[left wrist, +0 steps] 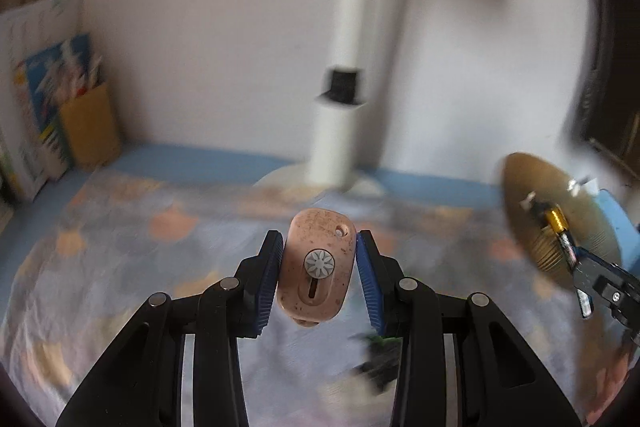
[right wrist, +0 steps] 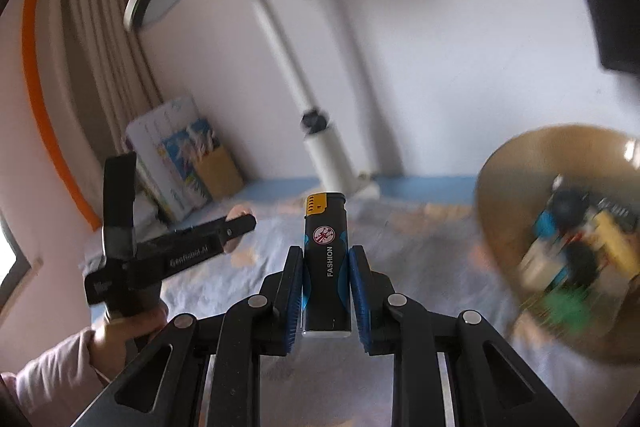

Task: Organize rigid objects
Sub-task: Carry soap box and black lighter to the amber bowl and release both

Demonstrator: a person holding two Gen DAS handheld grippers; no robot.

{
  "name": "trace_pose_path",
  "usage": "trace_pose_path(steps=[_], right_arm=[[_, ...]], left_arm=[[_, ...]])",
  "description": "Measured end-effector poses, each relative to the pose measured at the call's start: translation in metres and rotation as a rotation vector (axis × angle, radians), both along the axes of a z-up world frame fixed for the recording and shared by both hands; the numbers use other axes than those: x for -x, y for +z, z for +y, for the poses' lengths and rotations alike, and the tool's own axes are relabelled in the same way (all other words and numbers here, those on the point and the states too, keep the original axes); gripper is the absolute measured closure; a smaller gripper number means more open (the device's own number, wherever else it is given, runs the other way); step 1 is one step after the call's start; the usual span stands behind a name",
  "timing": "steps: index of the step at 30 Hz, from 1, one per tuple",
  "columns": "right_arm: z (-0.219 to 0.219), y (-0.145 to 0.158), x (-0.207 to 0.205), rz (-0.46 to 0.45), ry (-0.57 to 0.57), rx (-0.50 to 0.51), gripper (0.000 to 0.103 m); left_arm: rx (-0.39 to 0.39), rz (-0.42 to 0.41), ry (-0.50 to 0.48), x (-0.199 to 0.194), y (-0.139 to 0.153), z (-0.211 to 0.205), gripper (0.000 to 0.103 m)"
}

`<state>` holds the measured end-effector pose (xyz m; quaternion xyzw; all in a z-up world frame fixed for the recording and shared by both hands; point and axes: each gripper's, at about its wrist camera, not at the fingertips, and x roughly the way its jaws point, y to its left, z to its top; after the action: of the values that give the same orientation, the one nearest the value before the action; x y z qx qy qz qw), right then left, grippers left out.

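My left gripper (left wrist: 318, 259) is shut on a pink oval plastic piece (left wrist: 316, 271) with a grey flower knob, held above the patterned cloth. My right gripper (right wrist: 326, 275) is shut on a black and blue lighter (right wrist: 325, 267) with a yellow top, held upright above the cloth. In the left wrist view the right gripper (left wrist: 568, 247) shows at the far right with the lighter's gold tip (left wrist: 554, 219) in front of a gold bowl (left wrist: 536, 203). In the right wrist view the gold bowl (right wrist: 520, 179) holds several small items at the right. The left gripper's body (right wrist: 172, 255) shows at the left.
A white desk lamp (left wrist: 340, 131) stands at the back by the wall; it also shows in the right wrist view (right wrist: 328, 155). A yellow pen holder (left wrist: 90, 123) and books (left wrist: 36, 87) stand at the back left. A dark green object (left wrist: 376, 355) lies blurred on the cloth.
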<state>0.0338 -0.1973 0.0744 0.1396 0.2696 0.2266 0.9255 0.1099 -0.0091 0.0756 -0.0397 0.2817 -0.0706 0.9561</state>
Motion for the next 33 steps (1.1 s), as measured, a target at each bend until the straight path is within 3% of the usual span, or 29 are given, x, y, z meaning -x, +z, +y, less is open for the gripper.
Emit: trace_pose_path(steps=[8, 13, 23, 33], right_arm=[[-0.074, 0.036, -0.009, -0.015, -0.122, -0.035, 0.08], [-0.122, 0.049, -0.011, -0.003, -0.206, -0.024, 0.08], [-0.194, 0.04, -0.01, 0.073, -0.329, 0.024, 0.08], [-0.227, 0.017, -0.024, 0.167, -0.387, 0.02, 0.081]], left_arm=[[0.044, -0.041, -0.13, -0.014, 0.048, -0.079, 0.068], [0.048, -0.053, -0.219, -0.021, 0.06, -0.132, 0.068], [0.04, -0.005, -0.319, -0.04, 0.047, -0.208, 0.068], [0.06, 0.042, -0.388, -0.06, 0.033, -0.223, 0.067]])
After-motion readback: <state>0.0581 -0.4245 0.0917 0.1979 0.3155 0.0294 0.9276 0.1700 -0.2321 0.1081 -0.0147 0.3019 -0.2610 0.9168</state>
